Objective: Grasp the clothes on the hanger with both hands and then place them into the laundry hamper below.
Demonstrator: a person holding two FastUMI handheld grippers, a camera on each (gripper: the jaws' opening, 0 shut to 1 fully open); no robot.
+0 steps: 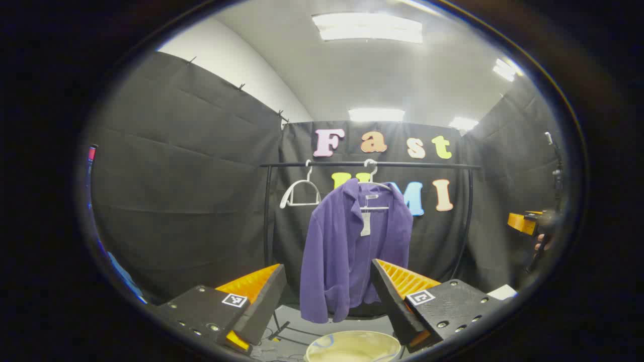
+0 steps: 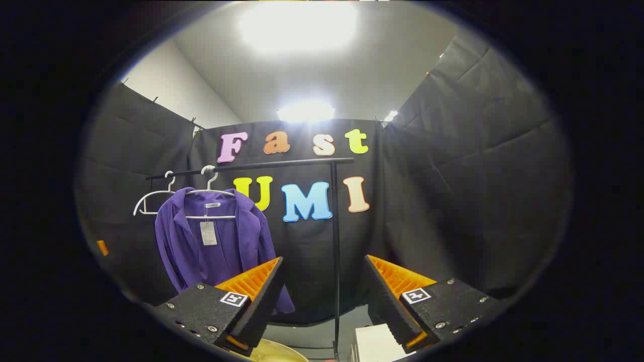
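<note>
Black cloth walls [image 1: 191,166] wrap the booth, a white wall [image 1: 236,70] rising behind them, bright ceiling panels [image 1: 367,27] glaring overhead, and a black clothes rail [image 2: 251,166] spanning the back

purple jacket [image 1: 347,251] with white tag [image 1: 366,223], white hangers [image 1: 301,193] one bare, black rail [image 1: 370,164], cream hamper [image 1: 352,347] rim with faint blue streak, black cloth walls, white ceiling, small white box [image 2: 375,344] low in right gripper view

Both views low, facing rack [image 1: 370,164]
</note>
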